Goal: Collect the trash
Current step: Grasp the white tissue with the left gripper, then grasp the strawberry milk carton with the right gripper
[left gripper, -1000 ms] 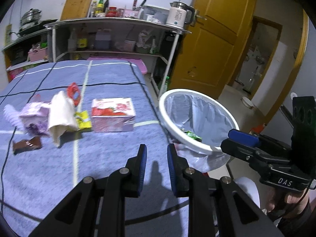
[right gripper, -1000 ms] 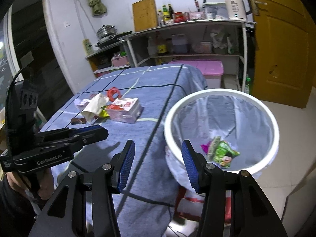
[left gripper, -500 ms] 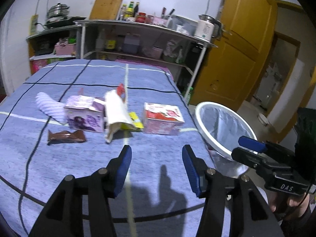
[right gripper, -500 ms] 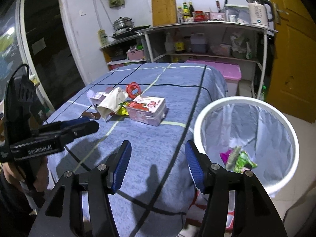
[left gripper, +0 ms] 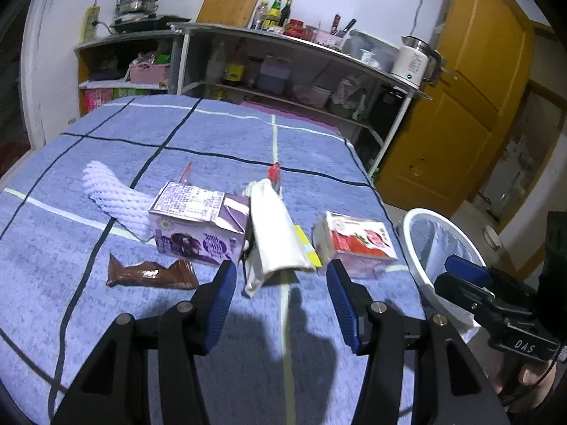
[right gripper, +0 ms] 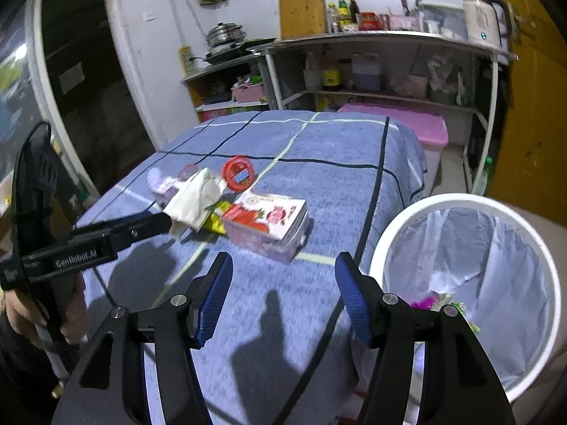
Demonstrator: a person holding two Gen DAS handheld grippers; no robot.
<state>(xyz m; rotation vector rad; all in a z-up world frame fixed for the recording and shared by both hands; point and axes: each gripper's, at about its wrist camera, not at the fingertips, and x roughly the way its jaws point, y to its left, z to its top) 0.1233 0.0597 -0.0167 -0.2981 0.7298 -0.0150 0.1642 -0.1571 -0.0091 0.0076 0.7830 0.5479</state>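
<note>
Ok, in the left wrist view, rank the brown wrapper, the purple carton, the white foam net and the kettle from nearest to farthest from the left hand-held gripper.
1. Brown wrapper: just ahead-left of the left hand-held gripper, flat on the cloth.
2. Purple carton: behind the wrapper.
3. White foam net: further back, left of the carton.
4. Kettle: far off, on the shelf top right.

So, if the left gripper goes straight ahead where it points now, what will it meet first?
Most likely the white paper bag: it lies directly ahead of the open, empty left gripper. The blue tablecloth beneath could come first; depth is unclear.
</note>
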